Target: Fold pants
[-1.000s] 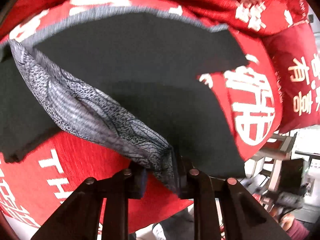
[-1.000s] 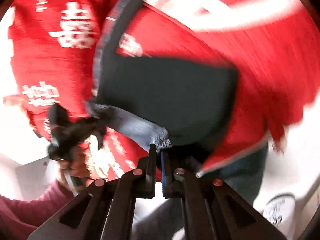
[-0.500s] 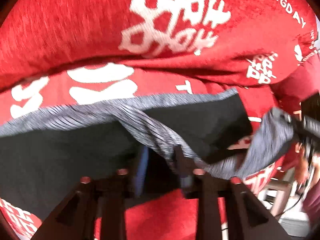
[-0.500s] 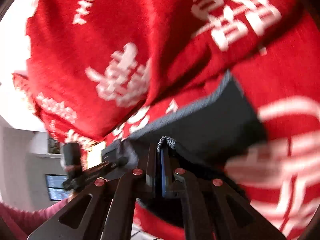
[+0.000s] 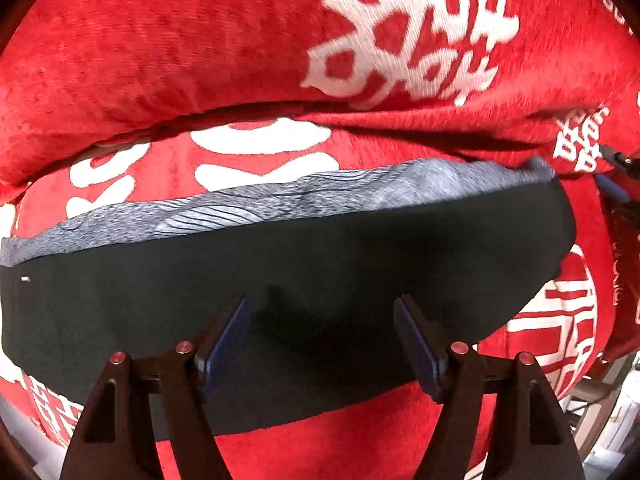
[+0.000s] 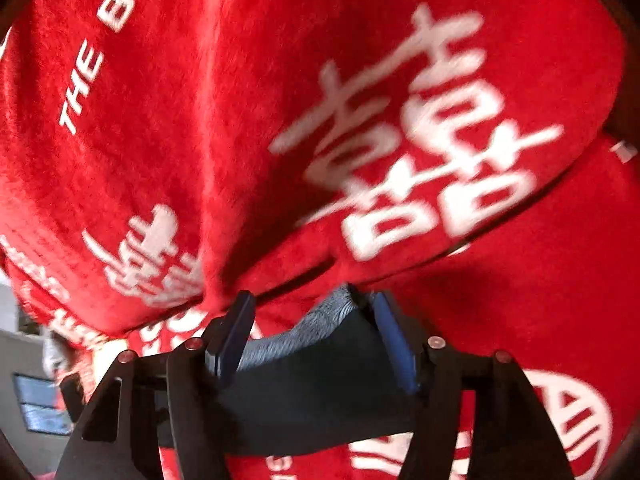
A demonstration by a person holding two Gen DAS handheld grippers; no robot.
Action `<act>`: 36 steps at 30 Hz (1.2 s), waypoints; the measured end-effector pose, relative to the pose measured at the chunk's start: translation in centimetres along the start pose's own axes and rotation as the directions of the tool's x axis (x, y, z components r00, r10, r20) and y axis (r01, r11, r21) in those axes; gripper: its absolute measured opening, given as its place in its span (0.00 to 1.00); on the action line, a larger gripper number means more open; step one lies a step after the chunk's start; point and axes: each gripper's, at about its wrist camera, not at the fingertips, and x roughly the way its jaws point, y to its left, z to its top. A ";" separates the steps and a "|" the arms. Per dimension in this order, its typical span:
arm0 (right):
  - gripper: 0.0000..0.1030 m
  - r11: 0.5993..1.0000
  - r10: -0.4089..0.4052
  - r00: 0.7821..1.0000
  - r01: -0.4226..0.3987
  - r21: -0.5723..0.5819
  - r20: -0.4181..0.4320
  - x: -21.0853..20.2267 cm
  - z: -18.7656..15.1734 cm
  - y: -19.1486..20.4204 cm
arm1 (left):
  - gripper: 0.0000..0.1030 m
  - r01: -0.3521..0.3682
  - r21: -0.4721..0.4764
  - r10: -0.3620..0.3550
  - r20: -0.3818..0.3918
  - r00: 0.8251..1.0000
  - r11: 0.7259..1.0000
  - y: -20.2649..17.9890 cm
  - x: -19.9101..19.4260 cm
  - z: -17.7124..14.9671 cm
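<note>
The dark pants (image 5: 280, 280) lie folded flat on the red seat, with a grey patterned band (image 5: 280, 204) along their far edge. My left gripper (image 5: 322, 336) is open just above the dark cloth and holds nothing. In the right wrist view the pants (image 6: 312, 392) fill the space under my right gripper (image 6: 314, 332), which is open and empty, with the grey band (image 6: 316, 320) between its spread fingers.
A red plush sofa cover (image 5: 240, 60) with white characters covers the seat and the backrest right behind the pants. The backrest (image 6: 280, 120) stands close in front of my right gripper. A room with furniture shows at the lower right (image 5: 616, 400).
Both grippers carried the grey band over the dark cloth towards the backrest and then opened. The pants now lie flat, let go by both.
</note>
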 end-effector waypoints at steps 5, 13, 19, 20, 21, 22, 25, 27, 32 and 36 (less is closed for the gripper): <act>0.57 0.993 0.058 0.995 -0.048 0.111 -0.087 0.3 -3.6 -3.0 | 0.72 -0.042 -0.001 0.042 -0.011 0.999 0.999 -1.0 1.7 0.3; 0.52 0.938 0.197 0.958 -0.123 0.323 -0.207 6.0 -11.4 -5.7 | 0.72 -0.083 -0.036 0.083 0.000 0.997 0.996 -0.2 2.5 0.5; 0.07 0.906 0.292 0.946 -0.226 0.358 -0.141 5.5 -11.4 -4.9 | 0.72 -0.103 -0.040 0.104 0.029 0.994 0.994 0.8 1.6 -0.1; 0.07 0.920 0.280 0.946 -0.217 0.326 -0.161 4.9 -11.9 -4.5 | 0.72 -0.120 -0.027 0.120 0.022 0.993 0.992 1.0 2.0 -0.3; 0.07 0.932 0.254 0.950 -0.191 0.307 -0.180 4.8 -12.3 -4.4 | 0.72 -0.132 -0.022 0.132 0.008 0.991 0.991 1.2 2.3 -0.4; 0.07 0.951 0.196 0.956 -0.131 0.281 -0.218 5.0 -13.0 -4.7 | 0.72 -0.143 -0.022 0.143 -0.012 0.990 0.989 1.6 3.0 -0.6; 0.08 0.955 0.127 0.945 -0.034 0.296 -0.301 6.4 -14.5 -6.3 | 0.72 -0.172 -0.045 0.169 -0.069 0.983 0.984 2.7 4.6 -1.5; 0.12 0.931 0.153 0.941 -0.035 0.363 -0.302 6.3 -15.1 -7.7 | 0.72 -0.167 -0.058 0.163 -0.061 0.985 0.984 3.0 4.4 -1.8; 0.27 0.909 0.204 0.954 -0.102 0.404 -0.218 4.2 -14.6 -8.3 | 0.72 -0.157 -0.046 0.156 -0.028 0.987 0.987 2.9 3.1 -1.9; 0.27 0.920 0.219 0.953 -0.129 0.370 -0.211 2.8 -13.8 -7.5 | 0.72 -0.155 -0.045 0.153 -0.037 0.987 0.987 2.5 2.7 -2.0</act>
